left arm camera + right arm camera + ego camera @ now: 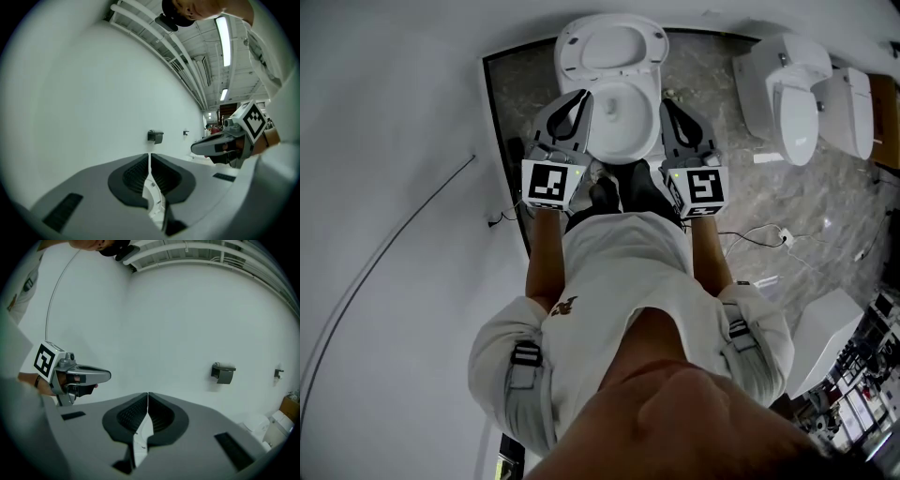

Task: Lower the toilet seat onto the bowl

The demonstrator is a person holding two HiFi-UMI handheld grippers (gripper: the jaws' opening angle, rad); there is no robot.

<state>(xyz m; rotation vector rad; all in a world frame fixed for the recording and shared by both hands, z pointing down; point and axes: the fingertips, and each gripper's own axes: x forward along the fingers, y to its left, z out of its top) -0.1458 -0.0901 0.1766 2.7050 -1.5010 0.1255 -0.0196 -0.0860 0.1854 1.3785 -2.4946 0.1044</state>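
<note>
In the head view a white toilet stands against the wall, its bowl [623,127] uncovered. The toilet seat [609,45] is raised upright behind the bowl; whether a lid lies behind it I cannot tell. My left gripper [579,97] hangs over the bowl's left rim and my right gripper [671,106] over its right rim. Both are shut with nothing between the fingers and neither touches the seat. In the left gripper view the left gripper [149,157] shows closed pads, with white toilet plastic [153,199] below. The right gripper [148,395] looks the same in its own view.
Two more white toilets [792,98] [853,108] sit on the marble floor at the right, with cables [769,234] and a white box [825,337] nearer me. A toilet-paper holder [155,136] [223,373] is fixed to the white wall. A thin cable [384,253] runs down the wall at the left.
</note>
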